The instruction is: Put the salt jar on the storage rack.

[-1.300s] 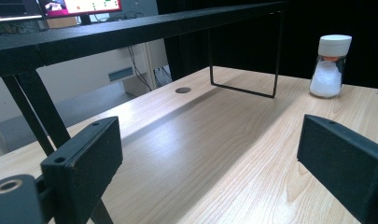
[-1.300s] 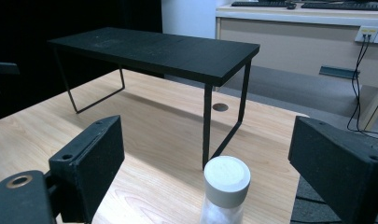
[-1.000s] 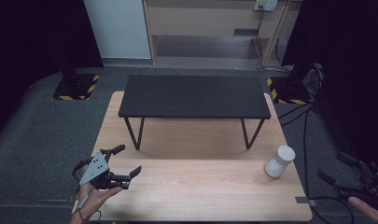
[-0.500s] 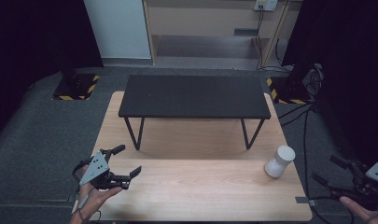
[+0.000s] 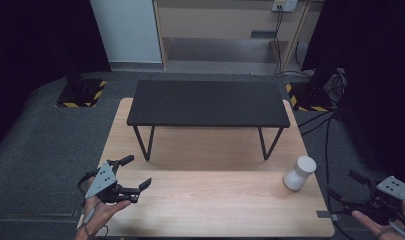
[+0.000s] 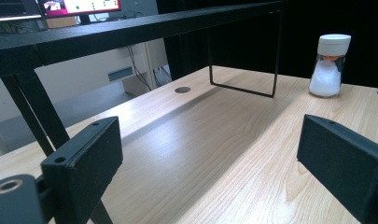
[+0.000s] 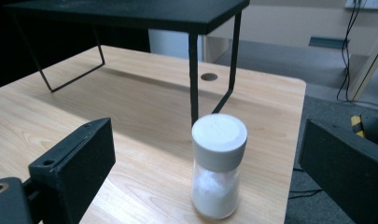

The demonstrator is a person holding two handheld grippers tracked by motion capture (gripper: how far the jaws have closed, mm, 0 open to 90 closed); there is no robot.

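A small glass jar (image 5: pixel 299 173) with a white lid and white powder stands upright near the table's right edge. My right gripper (image 5: pixel 342 184) hovers just off that edge and points at the jar (image 7: pixel 219 165). Its jaws have just been opening and stand wide, with the jar a short way ahead of them and nothing between the pads. My left gripper (image 5: pixel 136 171) is held by a hand over the table's front left, open and empty. In the left gripper view the jar (image 6: pixel 329 65) stands far across the table.
A black raised shelf (image 5: pixel 208 102) on thin wire legs spans the back half of the light wooden table (image 5: pixel 215 200). One of its legs (image 7: pixel 193 79) stands just behind the jar. Cables lie on the grey floor at the right.
My right gripper has come further into view from the right edge, lower and nearer the jar, and its jaws have spread wider. The left gripper and the jar have not moved.
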